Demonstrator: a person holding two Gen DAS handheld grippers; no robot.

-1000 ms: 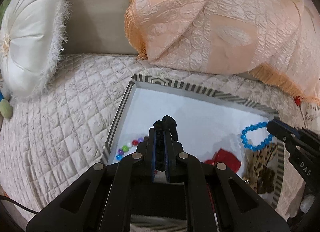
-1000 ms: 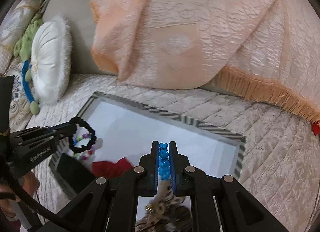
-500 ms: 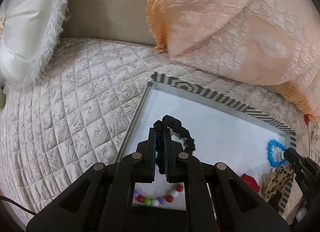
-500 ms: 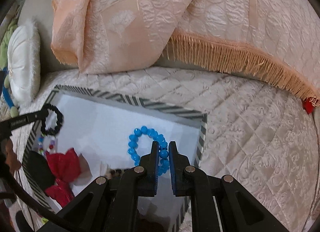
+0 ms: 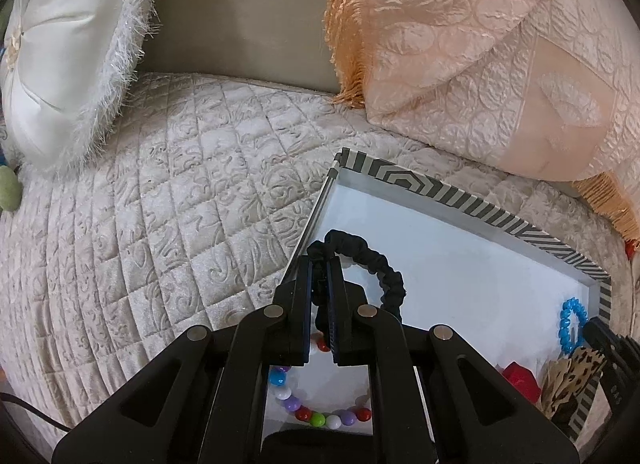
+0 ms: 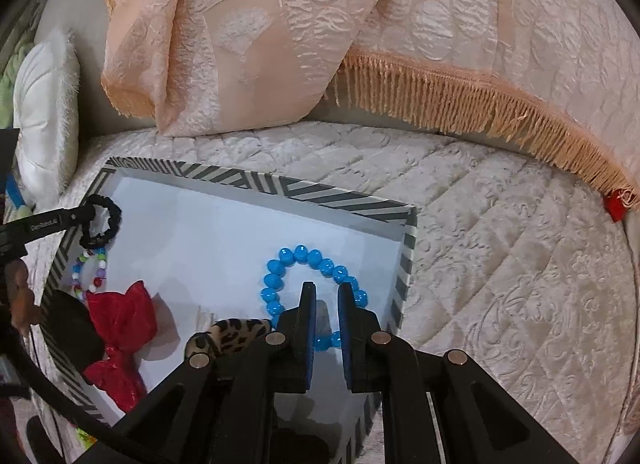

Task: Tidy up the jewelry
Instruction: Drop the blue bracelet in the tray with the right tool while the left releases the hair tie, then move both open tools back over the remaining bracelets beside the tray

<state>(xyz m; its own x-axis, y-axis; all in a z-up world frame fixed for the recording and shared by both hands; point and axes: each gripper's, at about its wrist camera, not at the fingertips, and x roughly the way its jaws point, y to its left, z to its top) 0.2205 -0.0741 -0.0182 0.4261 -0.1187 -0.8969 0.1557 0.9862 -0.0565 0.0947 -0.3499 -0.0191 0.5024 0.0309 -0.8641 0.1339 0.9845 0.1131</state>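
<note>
A white tray with a grey striped rim (image 5: 460, 200) (image 6: 256, 184) sits on the quilted bed. My left gripper (image 5: 319, 260) is shut on a black hair tie (image 5: 376, 264), held over the tray's far left corner; the tie also shows in the right wrist view (image 6: 102, 226). My right gripper (image 6: 326, 290) is slightly open over a blue bead bracelet (image 6: 298, 276) that lies in the tray's right end; it also shows in the left wrist view (image 5: 570, 324). A multicoloured bead bracelet (image 5: 320, 418) (image 6: 90, 274) lies at the tray's left.
A red bow (image 6: 124, 324) and a leopard-print scrunchie (image 6: 236, 334) lie in the tray. A white round cushion (image 5: 60, 52) is at the left, a peach fringed pillow (image 6: 280, 24) behind the tray. Quilted bedspread (image 6: 500, 264) extends right.
My right gripper has opened a little and the blue bracelet now lies in the tray. My left gripper has moved left with the black hair tie toward the tray's corner.
</note>
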